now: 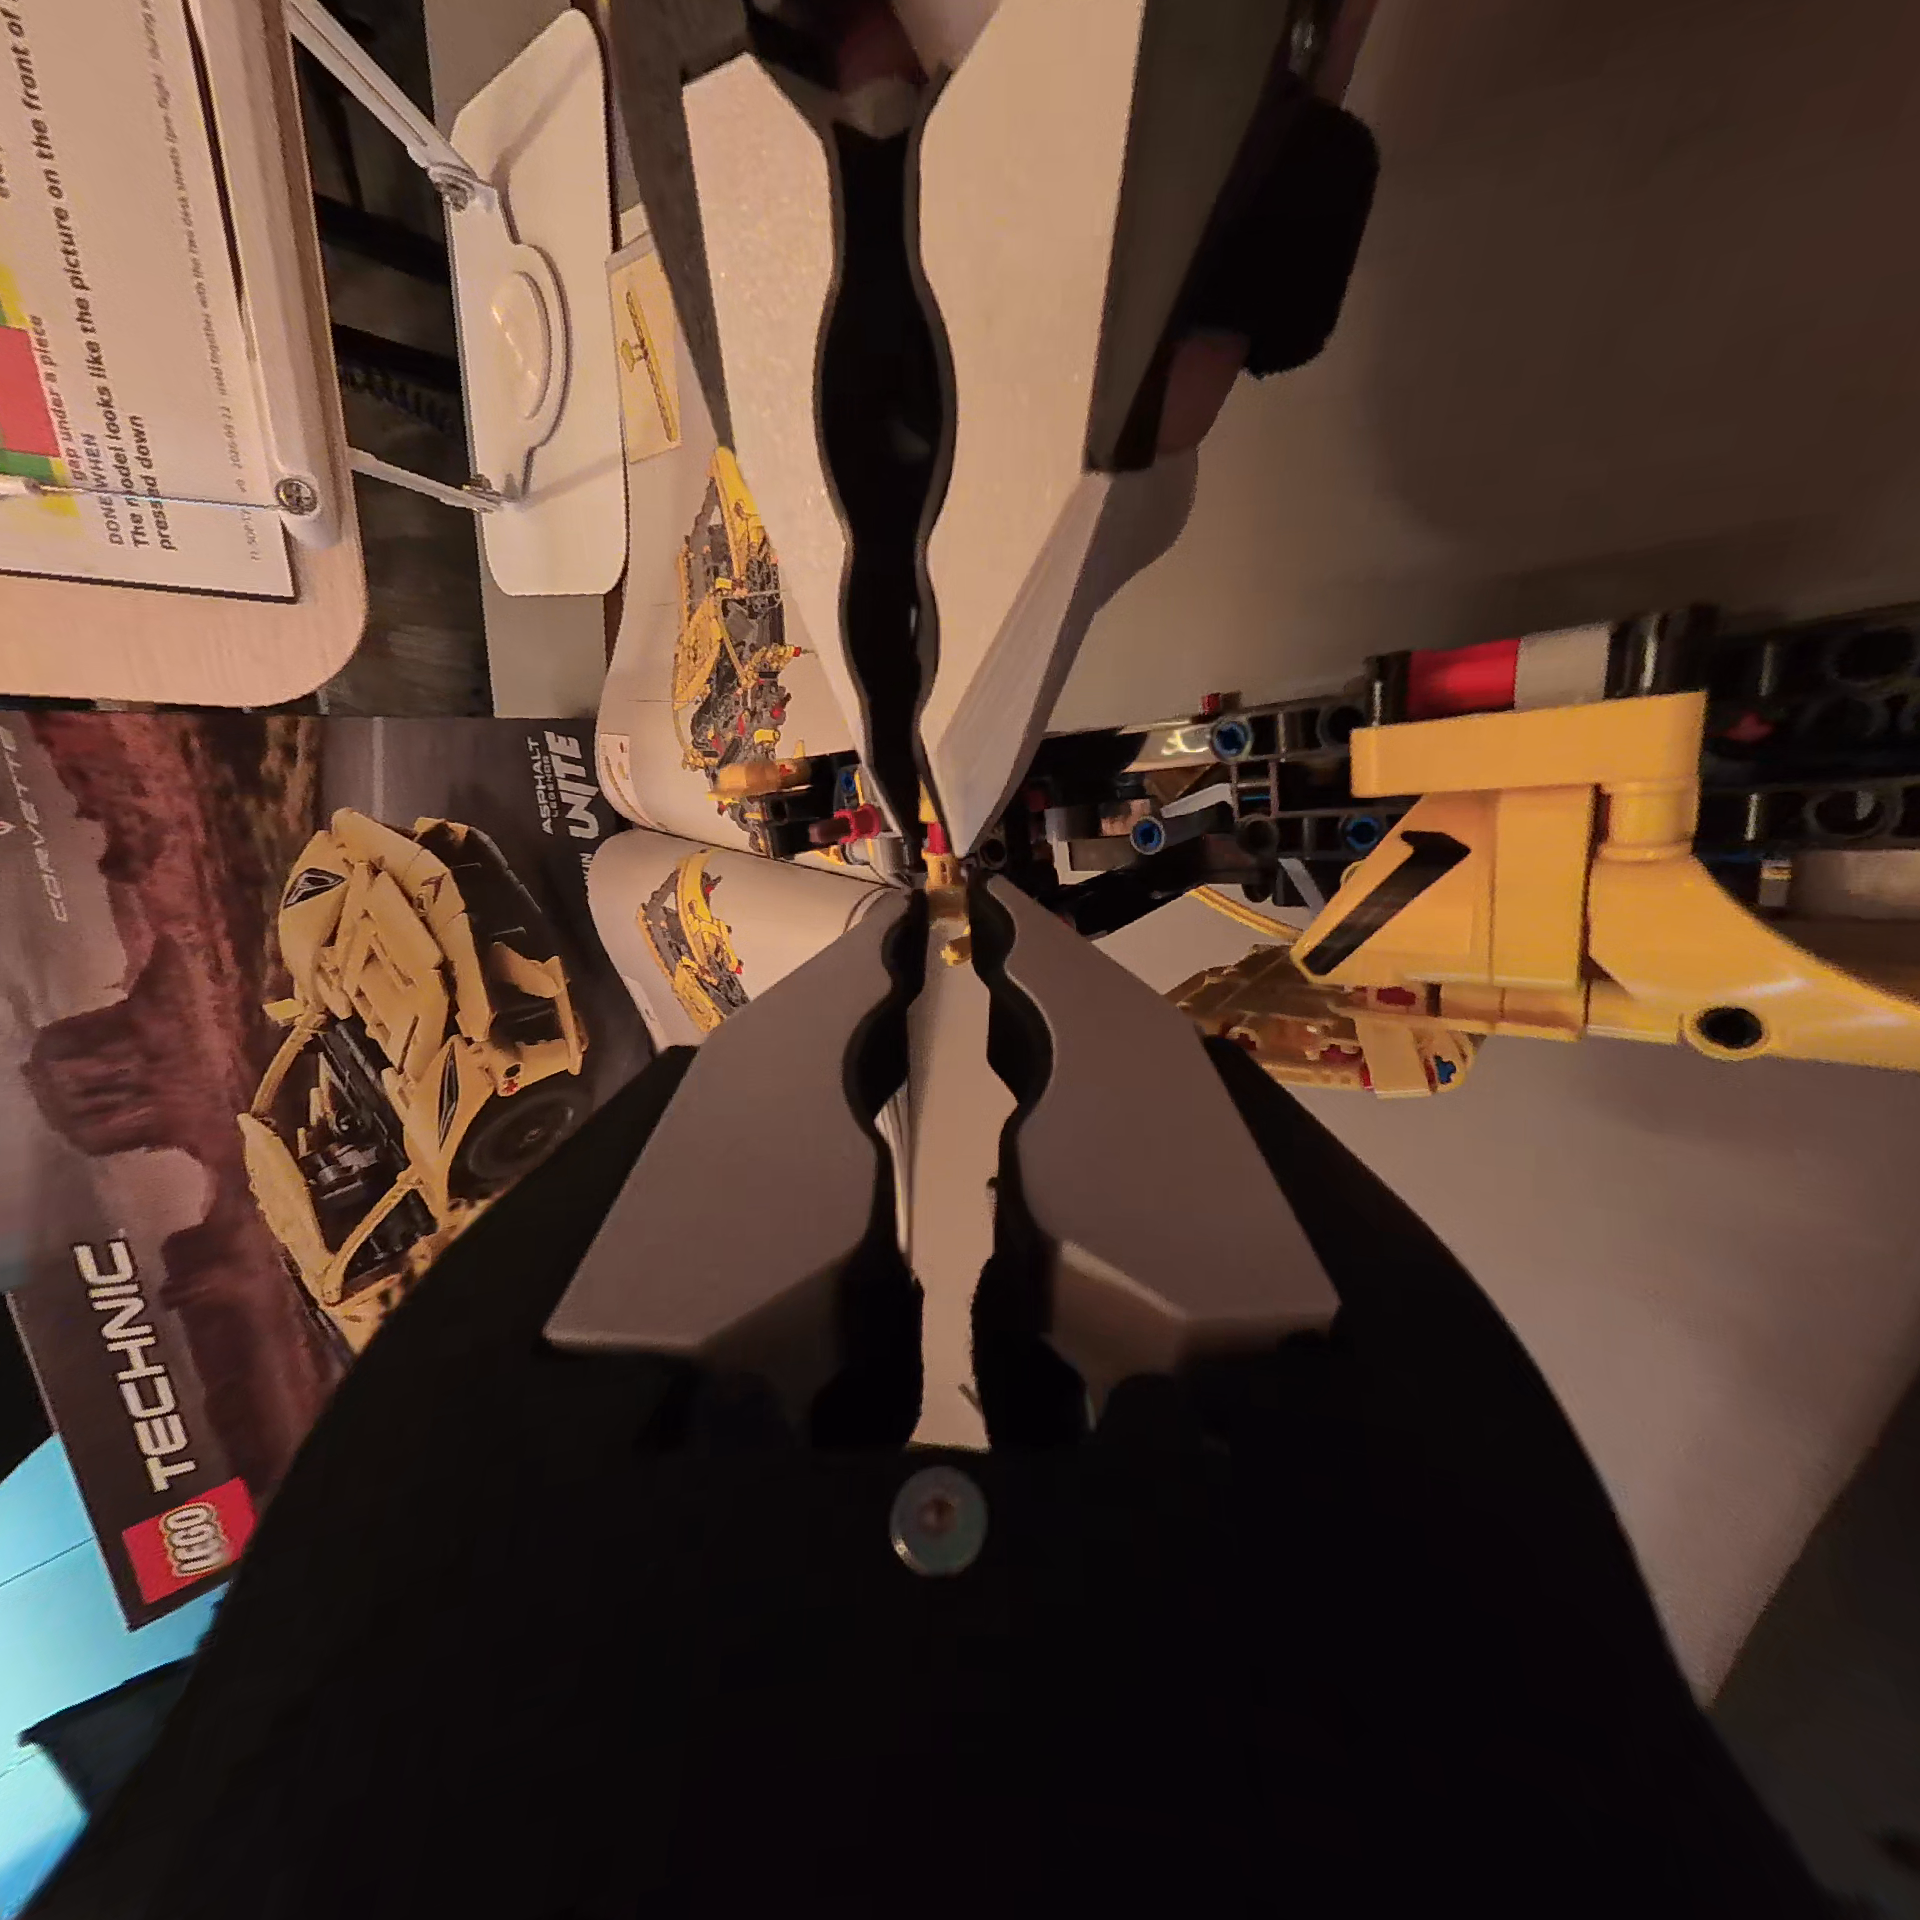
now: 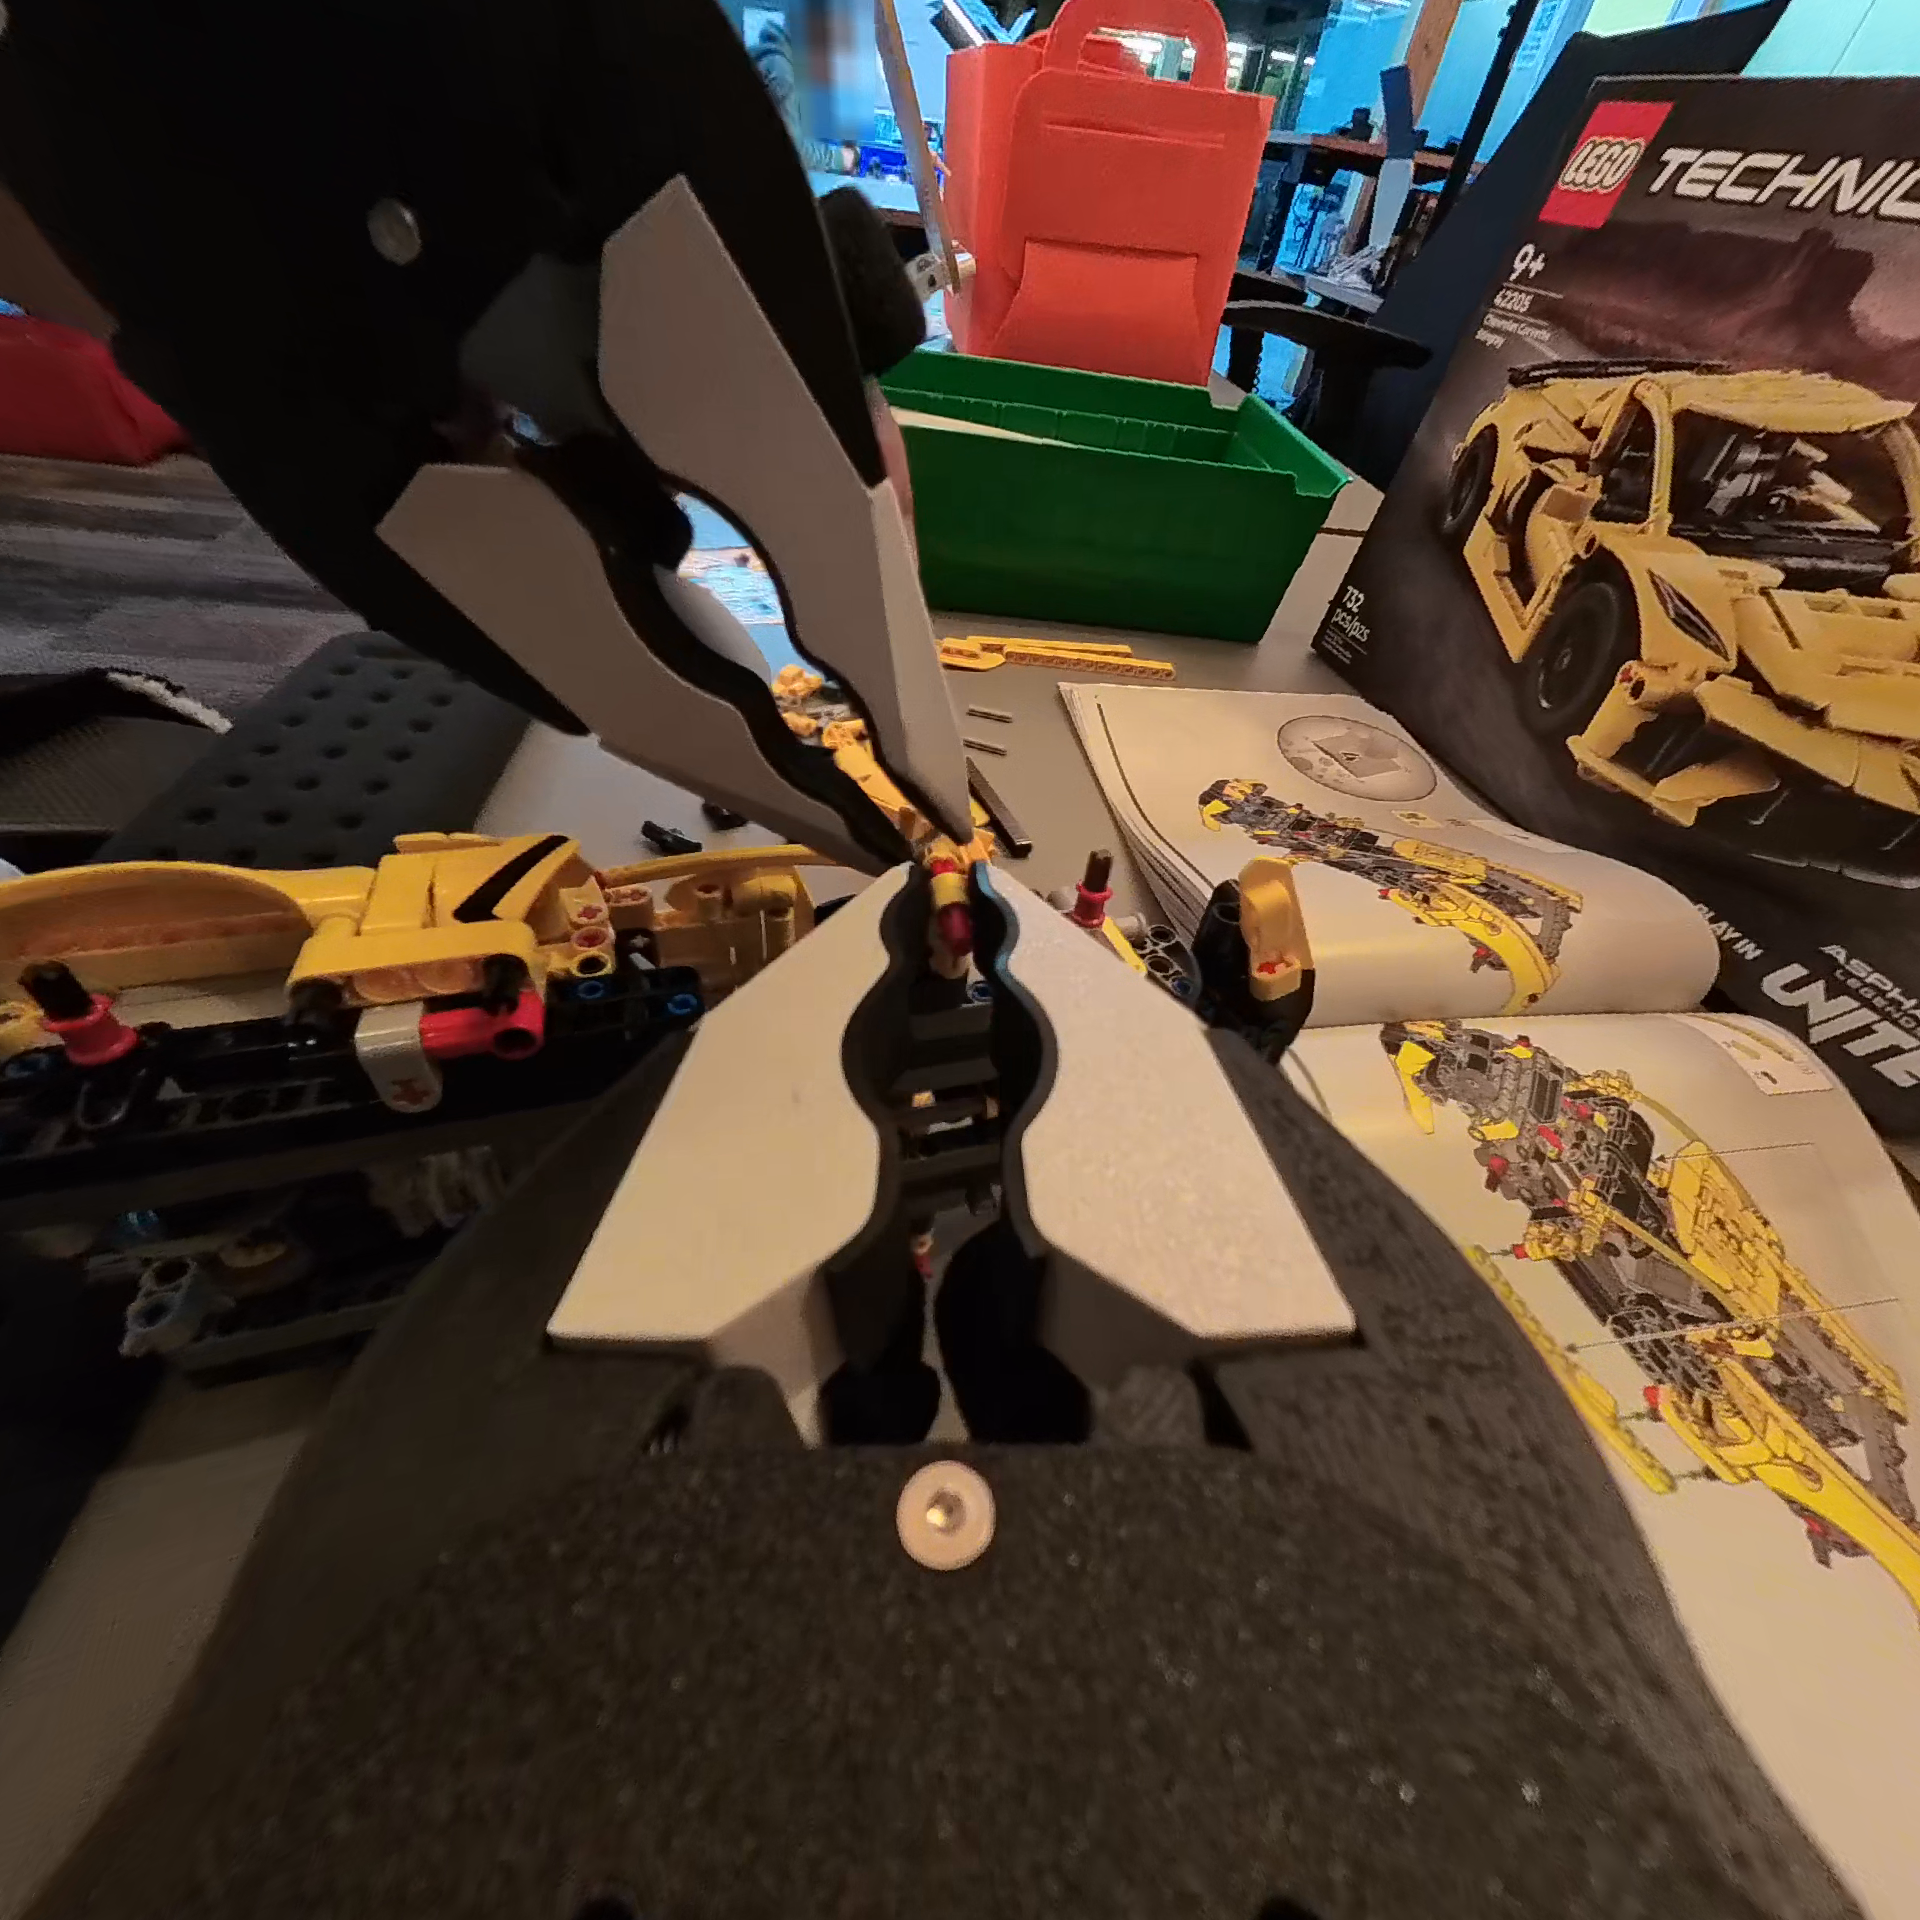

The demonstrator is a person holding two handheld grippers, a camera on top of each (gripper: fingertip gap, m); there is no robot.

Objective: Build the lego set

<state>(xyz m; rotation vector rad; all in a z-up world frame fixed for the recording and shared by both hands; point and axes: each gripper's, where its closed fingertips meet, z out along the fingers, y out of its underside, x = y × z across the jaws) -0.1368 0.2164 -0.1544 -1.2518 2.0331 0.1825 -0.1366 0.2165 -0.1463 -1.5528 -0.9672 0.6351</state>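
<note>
At frame centre in both views, left gripper (image 1: 940, 914) and right gripper (image 2: 948, 914) meet tip to tip, each nearly closed on the same small yellow-red piece (image 2: 951, 904). Car build (image 2: 416, 966) lies at mid left of right wrist view, manual (image 2: 1538, 1091) open at right, box (image 2: 1683, 499) upper right, green bin (image 2: 1101, 499) top centre on table (image 2: 135, 1558).

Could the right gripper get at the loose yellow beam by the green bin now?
Probably not yet: the right gripper is shut on a small yellow piece, and the left gripper crosses in front of the beam.
</note>
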